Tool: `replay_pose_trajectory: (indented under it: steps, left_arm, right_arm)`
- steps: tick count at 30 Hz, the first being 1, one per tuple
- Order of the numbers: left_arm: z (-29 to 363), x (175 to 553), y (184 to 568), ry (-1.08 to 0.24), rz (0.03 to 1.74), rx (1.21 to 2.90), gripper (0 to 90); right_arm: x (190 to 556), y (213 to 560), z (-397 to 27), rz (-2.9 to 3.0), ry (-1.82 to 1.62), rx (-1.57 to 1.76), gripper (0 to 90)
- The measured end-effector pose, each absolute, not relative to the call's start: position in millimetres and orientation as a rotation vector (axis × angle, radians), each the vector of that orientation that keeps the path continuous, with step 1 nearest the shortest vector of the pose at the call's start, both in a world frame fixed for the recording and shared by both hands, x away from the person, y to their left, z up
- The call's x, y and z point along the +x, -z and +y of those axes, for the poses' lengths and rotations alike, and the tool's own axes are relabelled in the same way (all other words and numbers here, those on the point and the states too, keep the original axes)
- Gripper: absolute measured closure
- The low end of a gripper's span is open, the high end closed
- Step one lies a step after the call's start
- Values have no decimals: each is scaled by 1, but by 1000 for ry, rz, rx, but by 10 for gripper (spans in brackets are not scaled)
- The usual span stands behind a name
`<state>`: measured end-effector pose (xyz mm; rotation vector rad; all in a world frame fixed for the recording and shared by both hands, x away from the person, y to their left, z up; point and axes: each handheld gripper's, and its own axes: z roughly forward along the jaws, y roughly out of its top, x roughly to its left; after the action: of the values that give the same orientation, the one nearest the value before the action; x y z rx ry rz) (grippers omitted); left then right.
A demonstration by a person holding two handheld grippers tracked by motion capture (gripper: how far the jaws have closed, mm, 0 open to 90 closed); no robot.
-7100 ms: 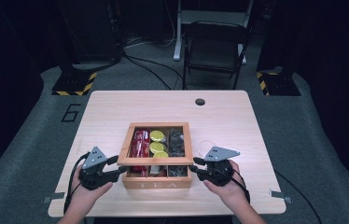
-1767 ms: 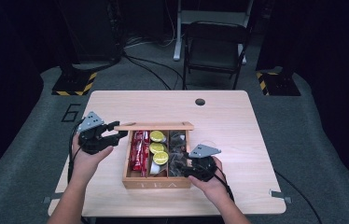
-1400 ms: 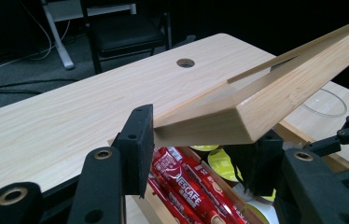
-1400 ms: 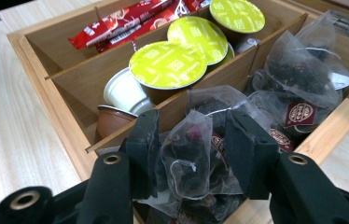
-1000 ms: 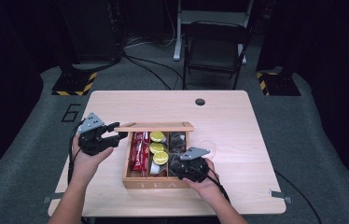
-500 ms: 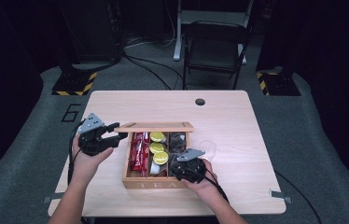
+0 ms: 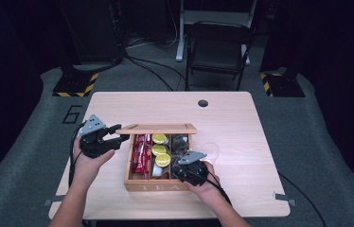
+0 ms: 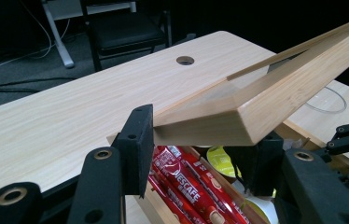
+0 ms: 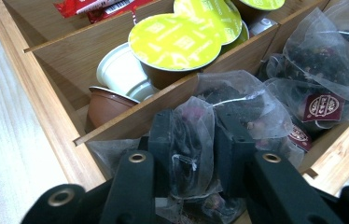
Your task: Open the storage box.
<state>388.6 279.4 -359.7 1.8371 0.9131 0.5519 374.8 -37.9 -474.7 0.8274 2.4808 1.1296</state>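
A wooden tea box [image 7: 156, 187] stands at mid-table with its glass-paned lid [image 7: 158, 128] raised. My left gripper [image 7: 120, 137] is shut on the lid's left corner [image 8: 266, 93] and holds it up; its jaws [image 8: 199, 149] clamp the wooden frame. My right gripper [image 7: 183, 161] reaches into the box's right compartment. Its jaws have just been closing, and the right gripper [image 9: 193, 140] now pinches a mesh tea bag [image 9: 189, 154] between its pads. More tea bags [image 9: 312, 79] lie behind it.
Red sachets [image 7: 140, 151] fill the left compartment and yellow-lidded capsules [image 7: 162, 158] the middle one. A clear round disc [image 7: 210, 150] lies on the table right of the box. A cable hole [image 7: 203, 102] is at the far edge, with a chair [image 7: 217, 47] beyond.
Since the earliest frame the left gripper has swung the lid up and the right gripper has moved into the right compartment. Over the last second both hands stay put.
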Motion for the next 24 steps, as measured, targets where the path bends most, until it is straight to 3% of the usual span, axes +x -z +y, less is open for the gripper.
replay_pose_trajectory:
  steps: [24]
  left_arm:
    - [279, 388, 360, -550, 913, 1838, 520]
  right_arm:
    - [372, 455, -48, 2437, -1246, 833, 728]
